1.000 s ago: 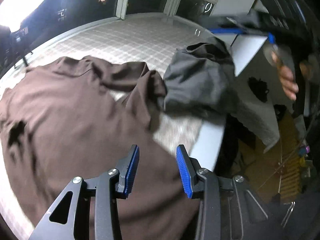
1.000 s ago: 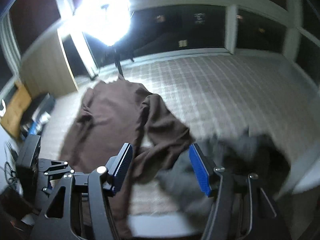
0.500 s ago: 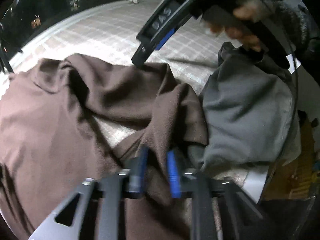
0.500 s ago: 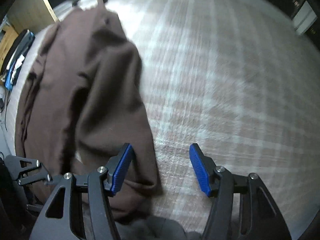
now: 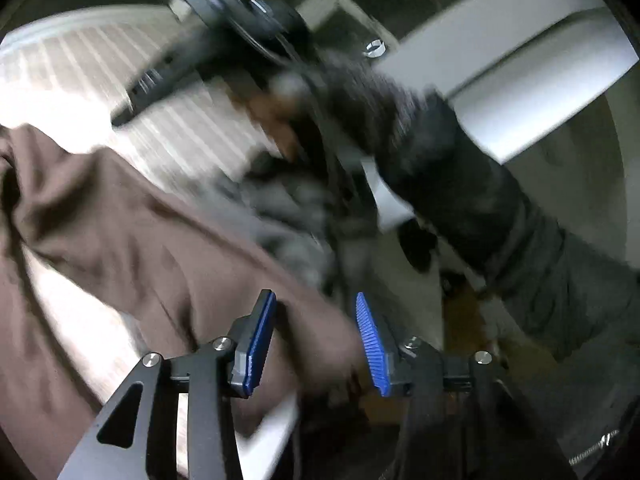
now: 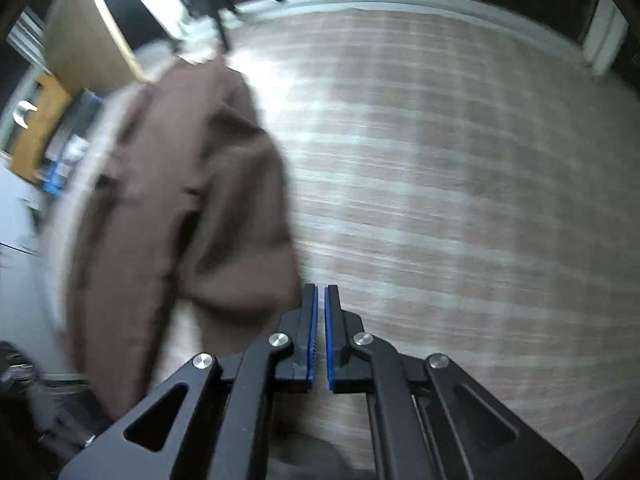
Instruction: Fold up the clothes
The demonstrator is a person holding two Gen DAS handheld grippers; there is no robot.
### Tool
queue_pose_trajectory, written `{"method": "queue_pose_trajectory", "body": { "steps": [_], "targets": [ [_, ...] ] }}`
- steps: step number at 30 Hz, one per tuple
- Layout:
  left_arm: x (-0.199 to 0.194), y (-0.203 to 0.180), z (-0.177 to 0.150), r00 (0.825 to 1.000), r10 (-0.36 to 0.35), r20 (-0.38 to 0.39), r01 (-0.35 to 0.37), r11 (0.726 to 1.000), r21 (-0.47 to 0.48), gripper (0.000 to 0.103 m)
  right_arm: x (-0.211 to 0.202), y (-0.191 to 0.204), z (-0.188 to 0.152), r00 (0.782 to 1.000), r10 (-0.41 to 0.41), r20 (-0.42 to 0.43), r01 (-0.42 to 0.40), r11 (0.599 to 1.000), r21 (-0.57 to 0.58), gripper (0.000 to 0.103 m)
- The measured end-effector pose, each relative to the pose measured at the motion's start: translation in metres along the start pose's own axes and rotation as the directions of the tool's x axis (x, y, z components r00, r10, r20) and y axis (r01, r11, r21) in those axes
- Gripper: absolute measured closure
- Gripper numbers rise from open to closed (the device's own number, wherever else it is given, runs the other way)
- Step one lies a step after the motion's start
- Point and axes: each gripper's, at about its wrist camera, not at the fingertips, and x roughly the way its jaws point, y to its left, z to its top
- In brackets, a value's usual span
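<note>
With the left gripper (image 5: 316, 340) opening around the soft brown fleece garment (image 5: 120, 240) and the right gripper (image 6: 321, 336) clenched empty beside it, both should be regrasping a clean edge over the checked bed cover (image 6: 440, 200).

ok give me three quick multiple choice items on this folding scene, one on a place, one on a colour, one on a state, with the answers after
1. In the right wrist view, where does the brown garment lie relative to the right gripper?
A. to its left
B. to its right
C. directly between its pads

2. What colour are the gripper pads?
A. red
B. blue
C. green

3. How do the right gripper's jaws stand?
A. wide apart
B. shut, nothing seen between them
C. clamped on a thick fold

Answers:
1 A, the brown cloth fills the left half, with bare checked cover on the right.
2 B, both views show ribbed blue pads.
3 B, the pads are nearly touching, with no cloth seen in the slit.
</note>
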Motion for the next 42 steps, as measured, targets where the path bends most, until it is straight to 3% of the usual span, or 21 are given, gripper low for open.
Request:
{"method": "queue_pose_trajectory", "body": {
  "steps": [2,7,9,11,15,18,20,22,23,26,31,33,37,42],
  "targets": [
    [-0.005,-0.004,-0.016,0.997,0.067,-0.027,-0.066,0.997,0.034,0.064,0.002,-0.004,-0.003,1.0,-0.023,-0.02,0.023,1.0,-0.001,0.099],
    [-0.024,0.003,-0.04,0.972,0.236,-0.02,-0.235,0.972,0.029,0.059,-0.003,-0.009,-0.015,0.999,0.042,-0.033,-0.04,0.998,0.057,0.095],
    [-0.021,0.002,-0.036,0.971,0.241,-0.006,-0.241,0.97,0.019,0.059,-0.005,-0.007,-0.016,0.996,0.083,-0.029,-0.08,0.994,0.071,0.091],
    [-0.015,-0.003,-0.027,0.976,0.217,0.001,-0.217,0.976,0.016,0.057,-0.005,-0.002,-0.013,0.994,0.109,-0.025,-0.107,0.991,0.08,0.078],
    [0.006,-0.008,-0.002,0.978,0.21,0.009,-0.21,0.978,-0.007,0.042,0.001,0.007,0.0,0.991,0.128,-0.027,-0.125,0.988,0.094,0.073],
    [0.025,-0.002,0.018,0.975,0.224,0.01,-0.222,0.973,-0.067,0.042,0.015,0.013,0.01,0.991,0.12,-0.062,-0.114,0.989,0.092,0.068],
    [0.036,0.009,0.021,0.974,0.227,-0.007,-0.226,0.966,-0.122,0.056,0.026,0.016,0.016,0.992,0.105,-0.076,-0.098,0.991,0.087,0.068],
    [0.041,0.022,0.019,0.983,0.183,-0.017,-0.183,0.965,-0.185,0.098,0.038,0.02,0.024,0.992,0.089,-0.087,-0.082,0.993,0.079,0.068],
    [0.039,0.025,0.015,0.986,0.164,-0.01,-0.162,0.965,-0.205,0.103,0.043,0.022,0.028,0.993,0.083,-0.088,-0.076,0.994,0.075,0.068],
    [0.024,0.023,0.01,0.988,0.151,0.023,-0.144,0.969,-0.203,0.101,0.048,0.025,0.042,0.995,0.079,-0.064,-0.075,0.995,0.066,0.068],
    [-0.048,0.012,-0.009,0.981,0.142,0.135,-0.114,0.974,-0.198,0.101,0.058,0.03,0.068,0.991,0.125,-0.047,-0.122,0.99,0.065,0.064],
    [-0.086,0.012,-0.028,0.966,0.173,0.194,-0.13,0.967,-0.219,0.101,0.063,0.034,0.078,0.984,0.173,-0.035,-0.169,0.982,0.088,0.064],
    [-0.132,0.025,-0.06,0.927,0.291,0.238,-0.22,0.933,-0.284,0.101,0.073,0.054,0.099,0.978,0.207,-0.026,-0.204,0.976,0.077,0.064],
    [-0.143,0.042,-0.088,0.918,0.313,0.245,-0.21,0.906,-0.368,0.101,0.081,0.092,0.111,0.994,0.084,-0.063,-0.086,0.996,-0.023,0.091]
  ]
}}
